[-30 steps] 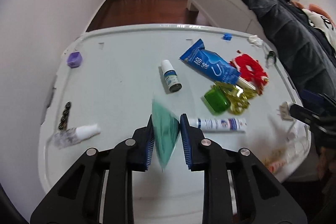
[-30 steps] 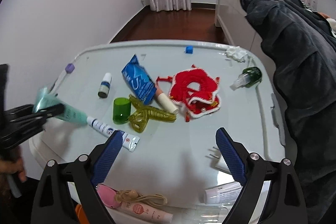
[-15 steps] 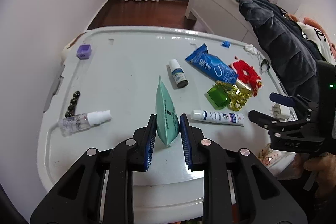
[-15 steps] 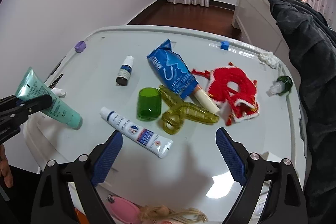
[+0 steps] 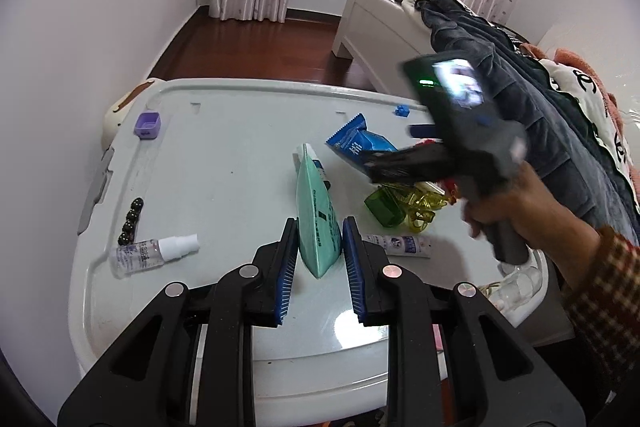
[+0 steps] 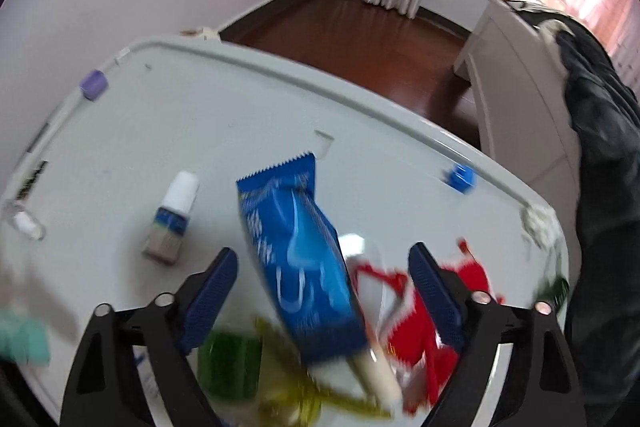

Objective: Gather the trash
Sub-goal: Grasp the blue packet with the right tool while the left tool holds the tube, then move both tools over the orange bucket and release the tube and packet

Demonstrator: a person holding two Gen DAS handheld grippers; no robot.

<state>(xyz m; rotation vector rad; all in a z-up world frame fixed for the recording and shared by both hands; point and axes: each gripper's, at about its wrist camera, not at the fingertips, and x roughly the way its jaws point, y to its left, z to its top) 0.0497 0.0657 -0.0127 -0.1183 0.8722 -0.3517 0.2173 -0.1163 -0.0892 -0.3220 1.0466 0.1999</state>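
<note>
My left gripper (image 5: 319, 239) is shut on a mint-green tube (image 5: 316, 211) and holds it upright above the white table (image 5: 224, 147). My right gripper (image 6: 324, 287) is open and hovers over a blue snack wrapper (image 6: 300, 263), which lies between its jaws; the wrapper also shows in the left wrist view (image 5: 360, 143). In that view the right gripper's body (image 5: 460, 131) reaches over the wrapper.
On the table lie a small dropper bottle (image 6: 174, 219), a green cup (image 5: 384, 205), a yellow hair clip (image 5: 424, 207), a white tube (image 5: 400, 245), a red knitted item (image 6: 420, 319), a spray bottle (image 5: 156, 251), black beads (image 5: 132, 223) and a purple cap (image 5: 147, 125). A bed with dark clothes (image 5: 520, 115) stands right.
My right gripper has moved forward and down over the blue wrapper, still open. My left gripper has pulled back a little with the green tube in it.
</note>
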